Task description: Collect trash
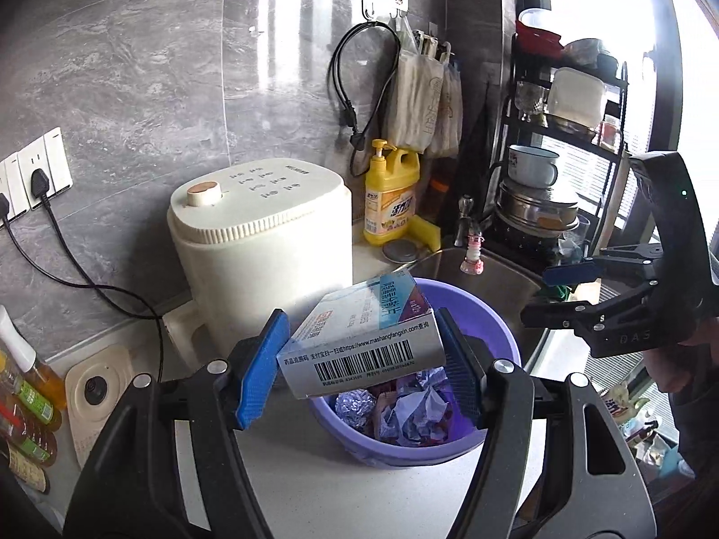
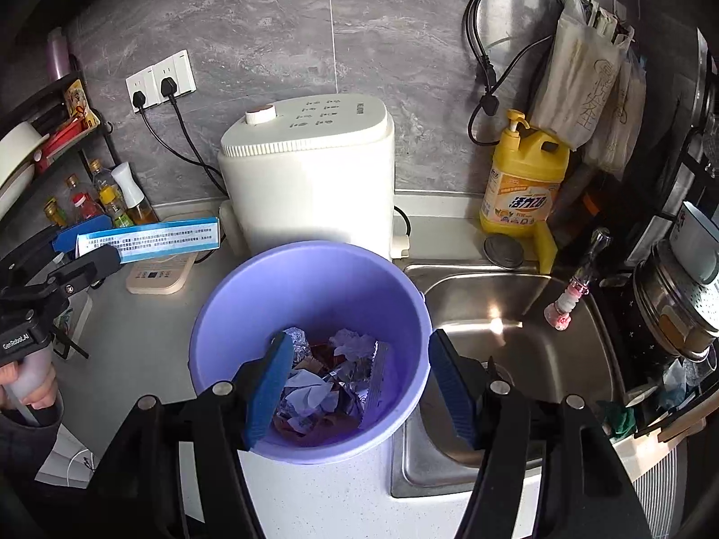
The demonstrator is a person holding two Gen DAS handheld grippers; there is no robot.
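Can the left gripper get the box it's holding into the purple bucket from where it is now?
Probably yes. The left gripper grips the box near the purple bucket, whose mouth is open. The right gripper hangs open and empty over it and may need to clear.

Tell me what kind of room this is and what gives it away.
A home kitchen, most likely. A stainless steel sink with a faucet is set into the counter, a yellow pump bottle of dish soap stands beside it, and a rack of pots and bowls fills the corner.
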